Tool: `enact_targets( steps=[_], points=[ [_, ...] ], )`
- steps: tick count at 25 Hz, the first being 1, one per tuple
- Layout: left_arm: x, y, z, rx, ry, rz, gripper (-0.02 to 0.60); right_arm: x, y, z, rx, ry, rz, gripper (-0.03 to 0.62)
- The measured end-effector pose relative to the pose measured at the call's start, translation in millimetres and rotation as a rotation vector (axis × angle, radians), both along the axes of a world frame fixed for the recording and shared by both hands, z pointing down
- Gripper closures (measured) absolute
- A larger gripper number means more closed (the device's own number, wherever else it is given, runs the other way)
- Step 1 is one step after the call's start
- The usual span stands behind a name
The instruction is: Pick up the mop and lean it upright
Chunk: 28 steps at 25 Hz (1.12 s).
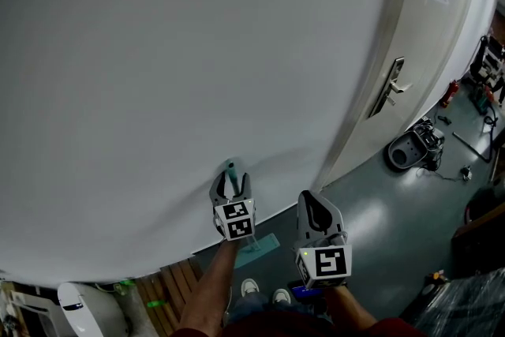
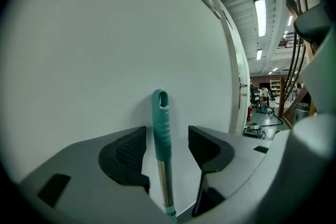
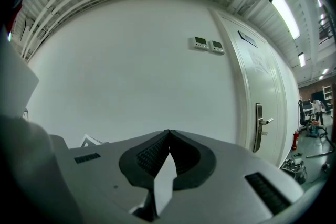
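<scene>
- The left tool is open: its jaws stand wide apart, and each pad shows a clear gap to the mop handle between them, so nothing is gripped.
- In the left gripper view the handle's long axis runs almost straight from 6 o'clock up to 12 o'clock, with only a slight tilt. The teal grip with its hanging hole is at the top and bare metal shaft is below.
- The top of the handle lies against the white wall directly ahead of the tool, so the mop appears to be leaning upright unaided.
- In the head view a teal patch on the floor, at about 5 o'clock from the left tool, is probably the mop head. It is small and partly hidden, so this is uncertain.
- The right tool is clenched with its pads meeting on nothing. In the head view it sits at about 4 o'clock from the left tool, well clear of the handle, so the left tool is much the nearer.
- The next move likely depends on the handle sitting in the middle of the gap. Pulling the left tool straight back toward 6 o'clock, away from the wall, should clear it. Drifting toward 3 or 9 o'clock could knock the shaft and make the mop slide along the wall.
</scene>
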<state>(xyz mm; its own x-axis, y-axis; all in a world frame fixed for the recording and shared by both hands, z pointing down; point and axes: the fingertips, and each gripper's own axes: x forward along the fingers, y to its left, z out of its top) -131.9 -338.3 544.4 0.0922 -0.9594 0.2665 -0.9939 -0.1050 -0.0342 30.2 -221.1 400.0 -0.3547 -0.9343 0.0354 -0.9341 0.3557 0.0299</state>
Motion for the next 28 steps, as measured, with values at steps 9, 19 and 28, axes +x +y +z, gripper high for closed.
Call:
enact_targets(
  steps=[9,19,28],
  points=[
    [1.3,15.1,-1.8,0.002,0.006,-0.016,0.324,5.1,0.4,2.1,-0.005,-0.005,0.006,0.577],
    [8.2,64.7,-41.1,0.103,0.029,-0.023,0.324,7.0,0.6,5.0,-0.013,-0.015,0.004,0.577],
    [8.7,116.4,-79.8,0.179,0.094,-0.018,0.324,9.0,2.2,4.6,-0.009,-0.012,0.007,0.577]
  ],
)
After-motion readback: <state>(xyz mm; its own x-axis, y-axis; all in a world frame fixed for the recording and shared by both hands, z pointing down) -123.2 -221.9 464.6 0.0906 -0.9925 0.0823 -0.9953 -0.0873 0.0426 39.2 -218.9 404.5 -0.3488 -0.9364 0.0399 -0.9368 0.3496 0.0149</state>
